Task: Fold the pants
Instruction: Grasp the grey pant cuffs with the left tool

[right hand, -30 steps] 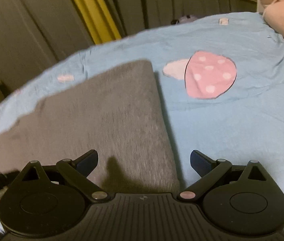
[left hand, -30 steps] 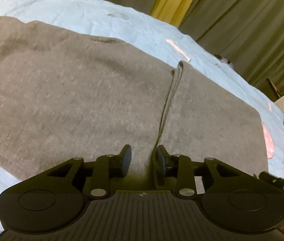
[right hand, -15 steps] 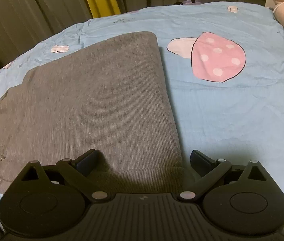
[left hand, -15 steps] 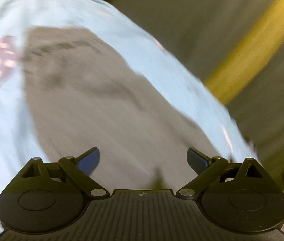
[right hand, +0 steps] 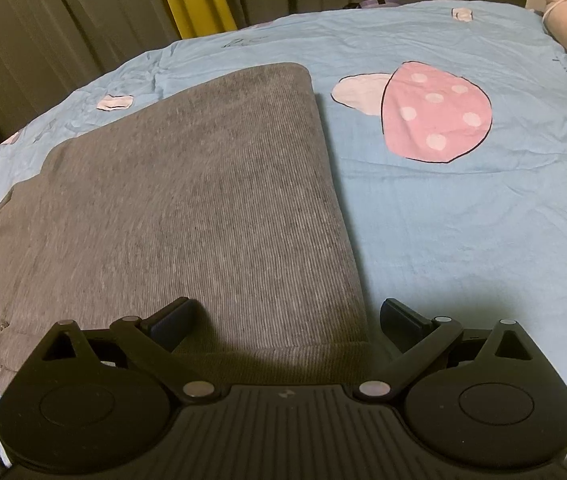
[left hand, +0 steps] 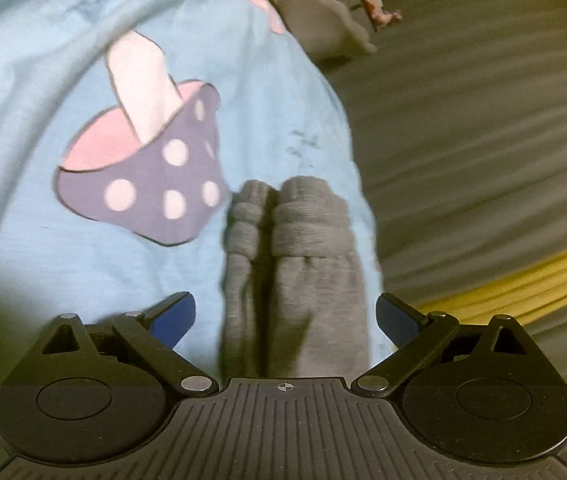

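The grey pants (right hand: pixel 187 208) lie folded flat on the blue bedsheet (right hand: pixel 463 220), their straight right edge running away from the right gripper (right hand: pixel 283 320), bare sheet beyond it. Two ribbed cuffs (left hand: pixel 283 216) point away from the left gripper (left hand: pixel 285 314). Both grippers' jaws are spread, holding nothing. No readable writing.

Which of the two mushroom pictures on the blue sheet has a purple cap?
The mushroom beside the grey pants in the left camera view. Its spotted cap is purple, while the other mushroom has a pink cap.
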{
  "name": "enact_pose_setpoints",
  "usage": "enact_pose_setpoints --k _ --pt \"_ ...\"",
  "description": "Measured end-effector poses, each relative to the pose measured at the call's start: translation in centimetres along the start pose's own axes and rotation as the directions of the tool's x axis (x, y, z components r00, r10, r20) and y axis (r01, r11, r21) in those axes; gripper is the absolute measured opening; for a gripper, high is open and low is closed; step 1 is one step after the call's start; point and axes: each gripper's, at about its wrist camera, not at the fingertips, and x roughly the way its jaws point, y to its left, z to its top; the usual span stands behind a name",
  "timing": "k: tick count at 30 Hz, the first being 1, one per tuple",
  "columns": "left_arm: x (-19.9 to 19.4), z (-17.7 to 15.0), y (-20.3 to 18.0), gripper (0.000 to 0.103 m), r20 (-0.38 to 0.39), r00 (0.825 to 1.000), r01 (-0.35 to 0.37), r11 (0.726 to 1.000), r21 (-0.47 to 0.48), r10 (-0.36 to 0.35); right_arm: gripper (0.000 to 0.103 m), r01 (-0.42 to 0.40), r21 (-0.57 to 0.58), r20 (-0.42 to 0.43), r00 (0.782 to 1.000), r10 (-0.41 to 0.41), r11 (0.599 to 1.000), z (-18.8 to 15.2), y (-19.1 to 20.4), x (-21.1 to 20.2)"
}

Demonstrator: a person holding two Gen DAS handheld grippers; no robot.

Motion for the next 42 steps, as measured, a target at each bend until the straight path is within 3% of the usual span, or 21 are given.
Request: enact_pose_setpoints --k 4,11,17,20,24,25,26,28,33,35,36,40,42 --pt "0.0 0.3 0.2 0.1 0.013 0.996 0.09 0.996 -0.013 -0.09 0.099 0.001 0.002 0.001 1.0 -0.001 1.0 0.1 0.0 0.0" --pt "2.3 0.2 0.1 0.099 -0.083 0.995 0.064 0.998 0.011 -0.063 0.099 0.001 0.003 0.002 1.0 -0.001 1.0 0.1 0.0 0.0" --pt "2.7 0.4 0.2 0.098 -0.083 0.996 0.034 0.999 0.004 -0.033 0.099 0.001 0.002 0.003 1.0 -0.001 1.0 0.1 0.0 0.1" --pt "3.0 0.7 -0.1 0.089 -0.055 0.998 0.044 0.998 0.045 -0.041 0.099 0.0 0.003 0.003 1.0 0.0 1.0 0.1 0.0 0.0" --pt "3.0 0.6 -0.2 0.064 -0.039 0.996 0.086 0.993 0.085 -0.083 0.099 0.001 0.003 0.003 1.0 -0.001 1.0 0.1 -0.1 0.0" --pt "3.2 0.6 -0.3 0.063 -0.041 0.995 0.091 0.991 0.096 -0.088 0.099 0.002 0.005 0.004 1.0 -0.002 1.0 0.2 0.0 0.0" --pt "3.4 0.7 -0.4 0.063 -0.046 0.995 0.09 0.991 0.1 -0.086 0.099 0.003 0.004 0.005 1.0 -0.004 1.0 0.2 0.0 0.1" --pt "4.1 0.8 -0.4 0.076 -0.061 0.997 0.049 0.994 0.1 -0.043 0.099 0.007 0.002 0.007 1.0 -0.007 1.0 0.3 0.1 0.1" --pt "5.8 0.7 -1.7 0.079 -0.044 0.999 0.005 0.988 0.153 0.002 0.099 0.009 0.004 0.011 1.0 -0.009 1.0 0.3 0.2 0.1" --pt "5.8 0.6 -2.1 0.058 -0.025 0.999 -0.021 0.979 0.201 0.027 0.099 0.01 0.003 0.011 1.0 -0.01 1.0 0.3 0.2 0.1" --pt "5.8 0.5 -2.4 0.041 -0.02 0.999 -0.04 0.972 0.23 0.046 0.099 0.009 0.004 0.011 1.0 -0.01 1.0 0.2 0.2 0.1" --pt "4.5 0.2 -3.6 0.03 0.012 0.999 -0.032 0.967 0.254 0.03 0.099 0.008 0.005 0.012 1.0 -0.008 1.0 0.3 0.1 0.1" --pt "3.5 -0.8 -5.8 0.028 0.057 0.998 -0.052 0.933 0.357 0.034 0.099 0.005 0.009 0.014 1.0 -0.005 1.0 0.3 0.1 0.1"
